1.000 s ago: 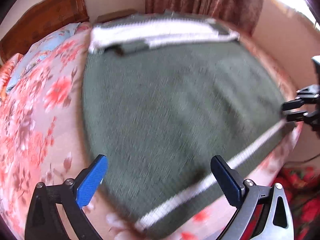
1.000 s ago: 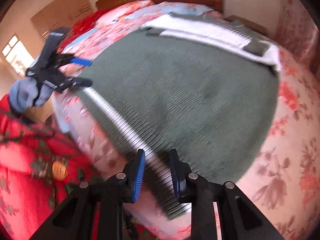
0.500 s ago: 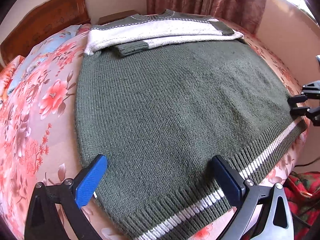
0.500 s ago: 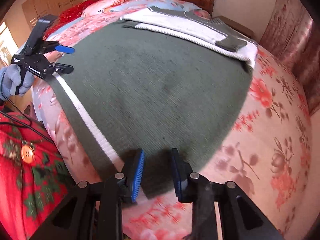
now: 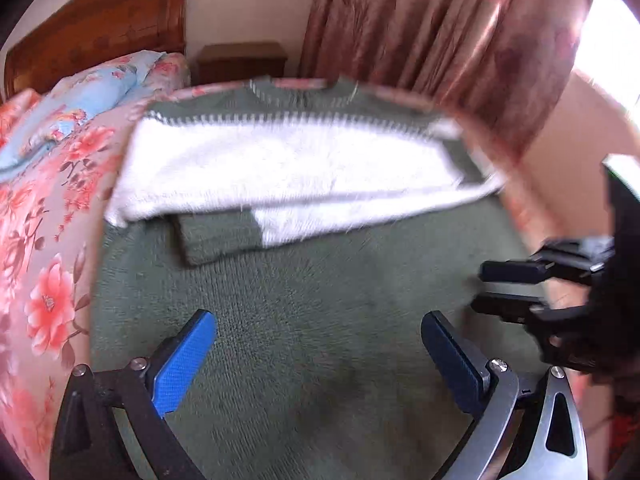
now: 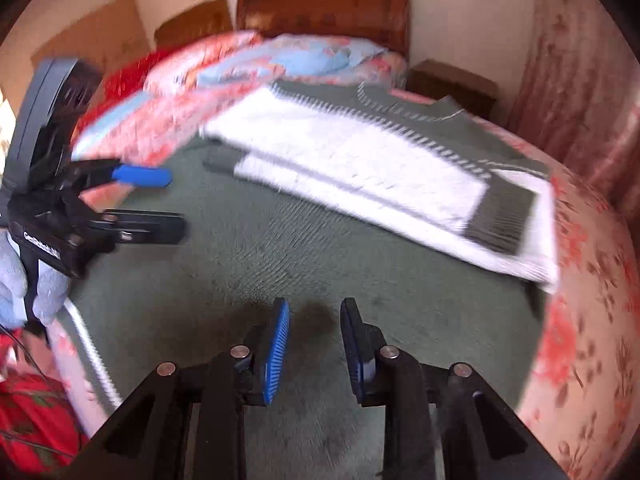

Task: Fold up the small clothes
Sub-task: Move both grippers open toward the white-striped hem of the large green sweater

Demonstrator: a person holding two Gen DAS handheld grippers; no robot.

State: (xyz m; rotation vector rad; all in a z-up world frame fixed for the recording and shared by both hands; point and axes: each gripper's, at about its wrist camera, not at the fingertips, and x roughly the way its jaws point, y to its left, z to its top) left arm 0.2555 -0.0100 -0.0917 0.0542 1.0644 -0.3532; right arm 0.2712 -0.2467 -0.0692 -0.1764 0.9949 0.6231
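A dark green knit sweater (image 5: pixel 320 320) lies flat on the bed, its white chest band and folded-in sleeves (image 5: pixel 288 172) at the far end; it also shows in the right wrist view (image 6: pixel 280 248). My left gripper (image 5: pixel 320 340) is open wide and empty, hovering over the green body; it also shows in the right wrist view (image 6: pixel 160 200). My right gripper (image 6: pixel 314 344) is open with a narrow gap, empty, above the sweater's lower part; it also shows in the left wrist view (image 5: pixel 500 284). Both views are motion-blurred.
The bed has a floral pink sheet (image 5: pixel 44 240) and blue floral pillows (image 5: pixel 92 96) by a wooden headboard (image 5: pixel 100 28). A nightstand (image 5: pixel 240 60) and curtains (image 5: pixel 420 32) stand beyond. Red floral cloth (image 6: pixel 32 412) hangs off the bed's near edge.
Both grippers have moved forward from the striped hem over the sweater's body toward the white chest band. The hem has left the left wrist view. Neither gripper has taken hold of anything.
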